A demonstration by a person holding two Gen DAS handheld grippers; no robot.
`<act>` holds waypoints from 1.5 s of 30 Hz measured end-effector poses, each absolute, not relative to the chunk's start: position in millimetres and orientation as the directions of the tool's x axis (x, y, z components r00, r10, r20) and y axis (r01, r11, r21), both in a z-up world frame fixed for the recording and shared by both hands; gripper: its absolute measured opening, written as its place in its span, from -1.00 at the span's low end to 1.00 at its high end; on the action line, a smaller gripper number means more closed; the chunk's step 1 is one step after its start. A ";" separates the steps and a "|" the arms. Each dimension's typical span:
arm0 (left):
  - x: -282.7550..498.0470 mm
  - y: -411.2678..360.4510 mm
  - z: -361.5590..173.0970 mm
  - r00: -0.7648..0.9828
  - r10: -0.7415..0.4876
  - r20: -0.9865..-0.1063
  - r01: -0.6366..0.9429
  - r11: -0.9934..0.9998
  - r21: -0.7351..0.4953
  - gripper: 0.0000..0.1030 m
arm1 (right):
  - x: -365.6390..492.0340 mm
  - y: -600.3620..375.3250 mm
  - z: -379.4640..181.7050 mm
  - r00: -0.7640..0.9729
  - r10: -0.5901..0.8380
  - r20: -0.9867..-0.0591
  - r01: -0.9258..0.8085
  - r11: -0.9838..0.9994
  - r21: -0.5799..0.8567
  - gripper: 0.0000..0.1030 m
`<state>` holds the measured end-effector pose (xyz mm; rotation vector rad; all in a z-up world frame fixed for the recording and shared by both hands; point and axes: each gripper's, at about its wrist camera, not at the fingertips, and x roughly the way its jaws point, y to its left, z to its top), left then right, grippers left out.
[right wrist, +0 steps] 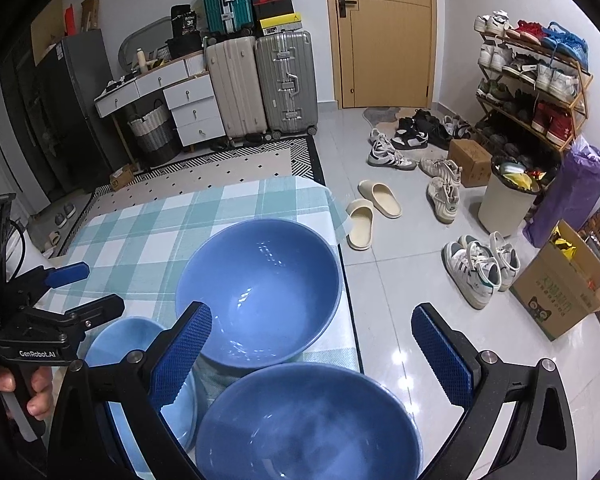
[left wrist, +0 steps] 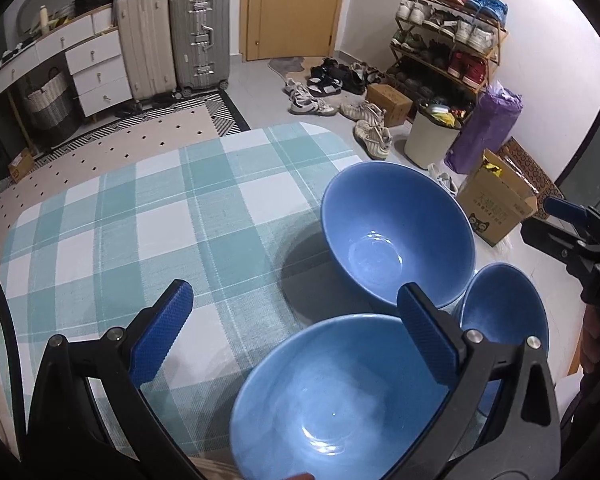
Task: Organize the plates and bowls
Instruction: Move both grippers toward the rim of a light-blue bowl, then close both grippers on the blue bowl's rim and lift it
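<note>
Three blue bowls stand on a table with a green-and-white checked cloth (left wrist: 148, 216). In the left wrist view the far bowl (left wrist: 396, 236) sits near the table's right edge, a near bowl (left wrist: 332, 404) lies under my left gripper (left wrist: 296, 336), and a third bowl (left wrist: 504, 308) is at the right. My left gripper is open and empty above the near bowl's rim. In the right wrist view my right gripper (right wrist: 312, 356) is open and empty, above a near bowl (right wrist: 300, 424), with the far bowl (right wrist: 260, 292) ahead and a lighter bowl (right wrist: 120, 344) at the left.
The table's right edge (right wrist: 342, 248) drops to a tiled floor with slippers (right wrist: 364, 216), sneakers (right wrist: 476, 268), a cardboard box (right wrist: 560, 292) and a bin (right wrist: 504, 200). Suitcases (right wrist: 260, 88) and a shoe rack (right wrist: 536, 80) stand at the back. The left gripper shows in the right wrist view (right wrist: 60, 292).
</note>
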<state>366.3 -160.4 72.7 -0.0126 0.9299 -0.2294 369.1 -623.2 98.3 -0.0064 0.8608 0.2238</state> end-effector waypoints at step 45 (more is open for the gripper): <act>441.5 -205.7 3.3 0.430 -0.282 -0.857 0.246 0.951 -0.190 -0.71 | 431.1 -616.8 18.4 0.497 0.184 -0.848 -0.230 0.970 0.076 -0.61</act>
